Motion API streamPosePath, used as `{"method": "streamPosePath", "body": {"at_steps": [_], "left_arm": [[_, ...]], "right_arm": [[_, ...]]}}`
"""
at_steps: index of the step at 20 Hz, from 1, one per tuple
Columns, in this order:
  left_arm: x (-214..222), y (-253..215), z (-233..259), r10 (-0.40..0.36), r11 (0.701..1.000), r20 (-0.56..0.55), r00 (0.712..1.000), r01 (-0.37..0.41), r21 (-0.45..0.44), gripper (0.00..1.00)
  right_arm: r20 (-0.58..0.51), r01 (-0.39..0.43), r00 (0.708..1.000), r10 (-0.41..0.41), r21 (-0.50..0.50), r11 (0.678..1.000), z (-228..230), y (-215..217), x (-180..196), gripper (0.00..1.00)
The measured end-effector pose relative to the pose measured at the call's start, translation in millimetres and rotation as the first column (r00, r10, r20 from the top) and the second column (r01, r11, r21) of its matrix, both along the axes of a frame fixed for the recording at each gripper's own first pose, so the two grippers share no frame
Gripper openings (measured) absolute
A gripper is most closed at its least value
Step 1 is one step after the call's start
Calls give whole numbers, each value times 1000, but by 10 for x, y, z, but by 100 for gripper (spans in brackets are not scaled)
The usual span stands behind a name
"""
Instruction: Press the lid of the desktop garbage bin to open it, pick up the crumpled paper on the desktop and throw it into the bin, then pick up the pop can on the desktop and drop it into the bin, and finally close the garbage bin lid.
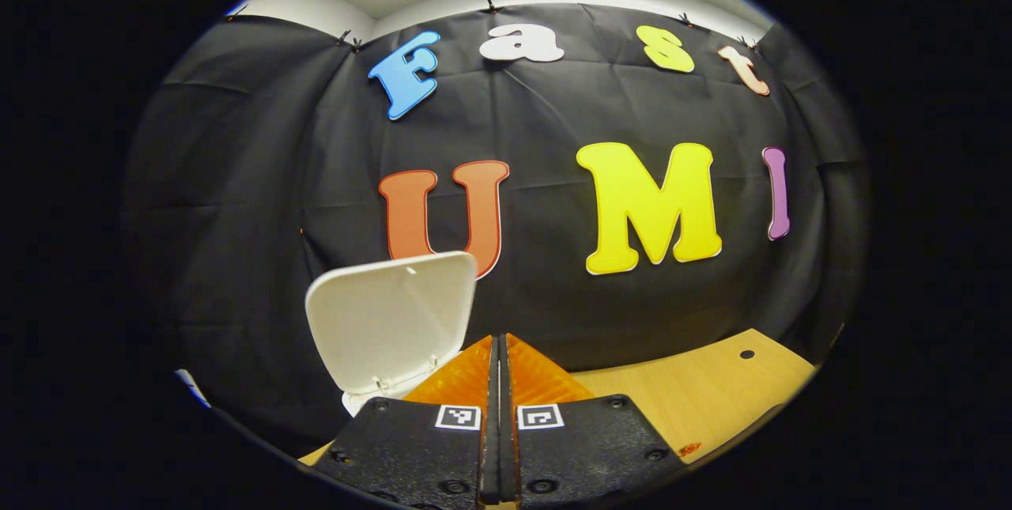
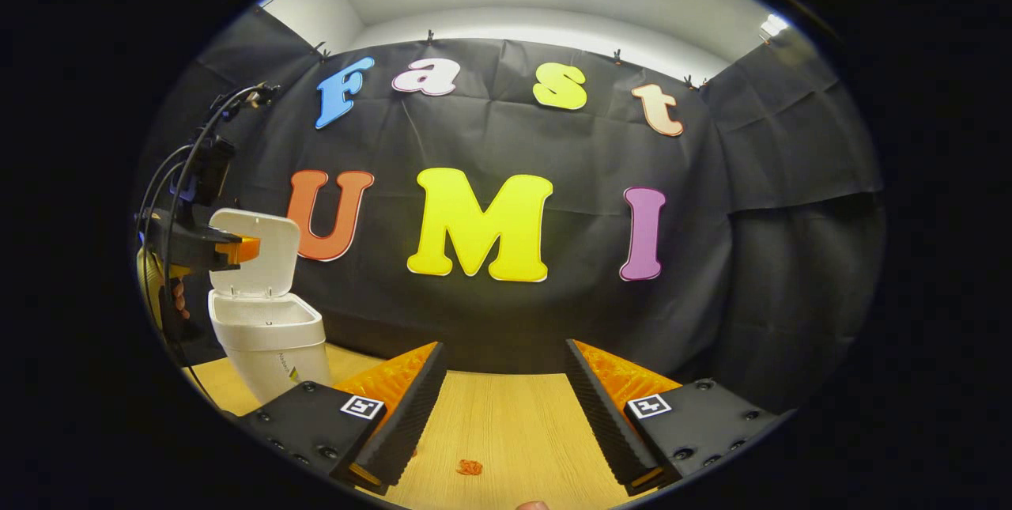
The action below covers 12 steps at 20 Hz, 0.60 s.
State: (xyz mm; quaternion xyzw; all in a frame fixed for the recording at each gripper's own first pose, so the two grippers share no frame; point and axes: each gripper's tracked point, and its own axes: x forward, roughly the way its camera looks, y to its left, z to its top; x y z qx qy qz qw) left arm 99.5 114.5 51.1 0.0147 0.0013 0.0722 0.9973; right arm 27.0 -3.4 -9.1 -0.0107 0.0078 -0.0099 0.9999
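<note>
- The left hand-held gripper (image 1: 499,352) had its two fingers pressed flat together with nothing between them, raised above the wooden surface (image 1: 696,395).
- Just past its tips and to the left in the left gripper view stood the white garbage bin (image 1: 371,395), its lid (image 1: 391,316) swung up and tilted back (the hinge lugs showed along the lid's lower edge).
- The right hand-held gripper (image 2: 506,391) was spread wide and held nothing; bare surface (image 2: 506,423) lay between its fingers.
- A small reddish scrap (image 2: 470,466) lay on the wood near the lower end of that gap (too small to tell what it was).
- In the right gripper view the bin (image 2: 269,344) stood far to the left on the surface, mouth open, lid (image 2: 257,249) upright behind it.
- The left hand-held gripper (image 2: 241,249) hung in front of that raised lid, above the open mouth, with a hand (image 2: 180,300) on its grip and cables (image 2: 178,178) arching up behind it.
</note>
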Motion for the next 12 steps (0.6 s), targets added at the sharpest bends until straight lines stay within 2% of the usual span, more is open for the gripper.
{"method": "streamPosePath", "body": {"at_steps": [3, 8, 10, 12], "left_arm": [[-74, -75, 16, -21, 1000, 11, 1000, 22, -22, 5], [-203, -162, -12, -39, 997, 19, 999, 41, -64, 47], [-241, -203, -32, -45, 996, 16, 999, 46, -74, 74], [-302, -227, -42, -44, 997, 19, 999, 46, -68, 85]], "right_arm": [[-7, -8, 1000, 8, 5, 1000, -11, 29, -17, 95], [-34, -17, 999, 17, 14, 1000, -110, 43, 15, 95], [-62, -19, 998, 21, 22, 1000, -216, 38, 53, 95], [-106, -25, 994, 28, 34, 999, -371, 43, 113, 96]]}}
